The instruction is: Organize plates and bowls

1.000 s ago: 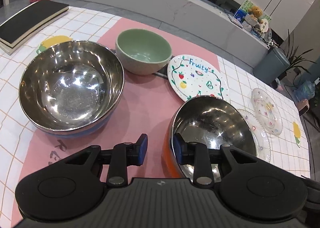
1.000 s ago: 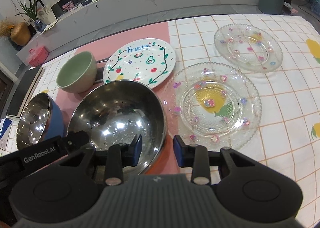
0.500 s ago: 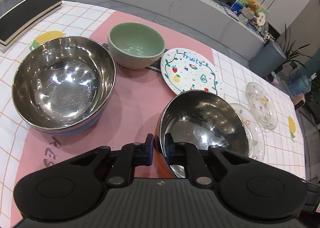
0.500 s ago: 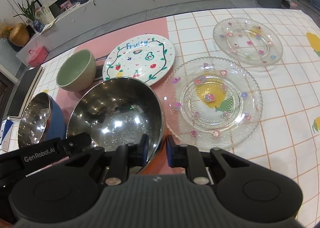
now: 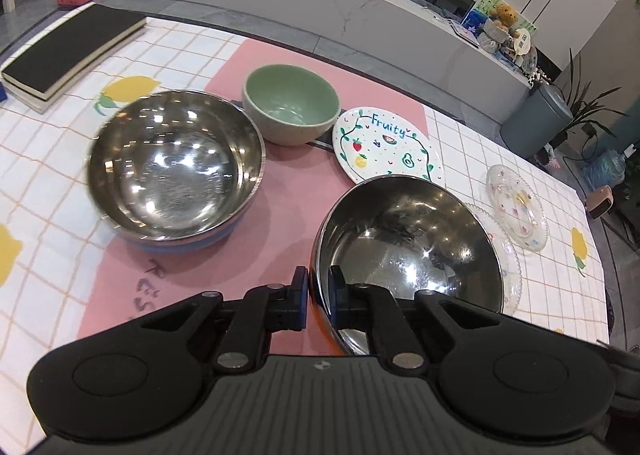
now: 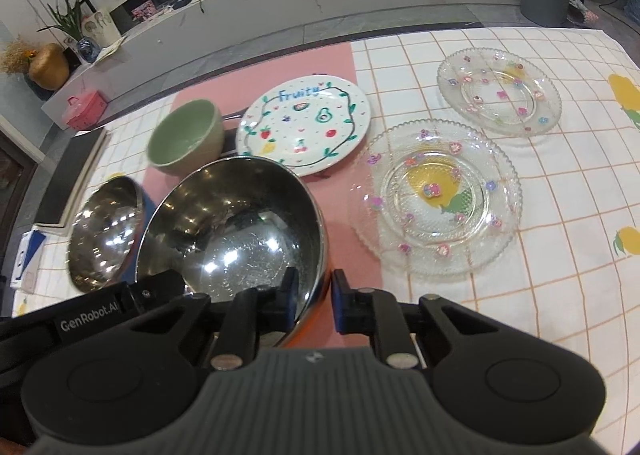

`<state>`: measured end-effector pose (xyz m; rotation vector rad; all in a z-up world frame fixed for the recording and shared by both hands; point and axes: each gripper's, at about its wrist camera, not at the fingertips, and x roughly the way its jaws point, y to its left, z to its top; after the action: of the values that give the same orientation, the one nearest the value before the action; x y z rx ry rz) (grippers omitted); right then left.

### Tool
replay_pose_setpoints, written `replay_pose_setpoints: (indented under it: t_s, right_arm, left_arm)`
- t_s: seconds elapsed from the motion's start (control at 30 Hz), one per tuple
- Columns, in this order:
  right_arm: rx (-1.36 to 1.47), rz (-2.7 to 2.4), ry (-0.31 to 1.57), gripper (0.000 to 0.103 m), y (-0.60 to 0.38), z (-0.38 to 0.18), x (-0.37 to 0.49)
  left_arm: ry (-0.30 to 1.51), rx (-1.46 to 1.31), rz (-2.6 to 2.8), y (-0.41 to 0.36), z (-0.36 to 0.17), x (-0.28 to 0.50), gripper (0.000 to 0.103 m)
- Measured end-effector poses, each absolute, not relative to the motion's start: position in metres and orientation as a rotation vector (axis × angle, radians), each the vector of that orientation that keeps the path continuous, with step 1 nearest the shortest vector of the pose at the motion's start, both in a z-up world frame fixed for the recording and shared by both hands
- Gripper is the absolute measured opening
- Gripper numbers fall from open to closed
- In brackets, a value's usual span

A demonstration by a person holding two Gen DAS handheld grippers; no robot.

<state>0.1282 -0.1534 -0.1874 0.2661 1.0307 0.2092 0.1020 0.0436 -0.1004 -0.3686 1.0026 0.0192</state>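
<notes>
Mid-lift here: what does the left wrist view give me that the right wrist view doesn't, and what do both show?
Only the left wrist view shows the full inside of the blue-sided steel bowl, the whole black book and the teddy bear on the counter.

Only the right wrist view shows both glass plates unobstructed, the near one and the far one, plus the gold vase.

Both show the orange-sided steel bowl pinched at its rim, the green bowl and the Fruity plate.
</notes>
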Motion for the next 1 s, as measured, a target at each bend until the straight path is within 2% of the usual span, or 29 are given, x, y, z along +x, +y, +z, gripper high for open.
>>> replay_pose_setpoints:
  t_s: [0.47,1.0]
  right_arm:
    - [0.292,0.373,1.075,0.016,-0.110,-0.159,0.063]
    - [0.241,0.476,1.233,0.016,-0.054,-0.199,0.021]
  left_arm:
    - [0.980,-0.345,0.051,0.100,-0.062,0.030,0.011]
    - [1.085,-0.374,0.144,0.152,-0.097,-0.030,0.010]
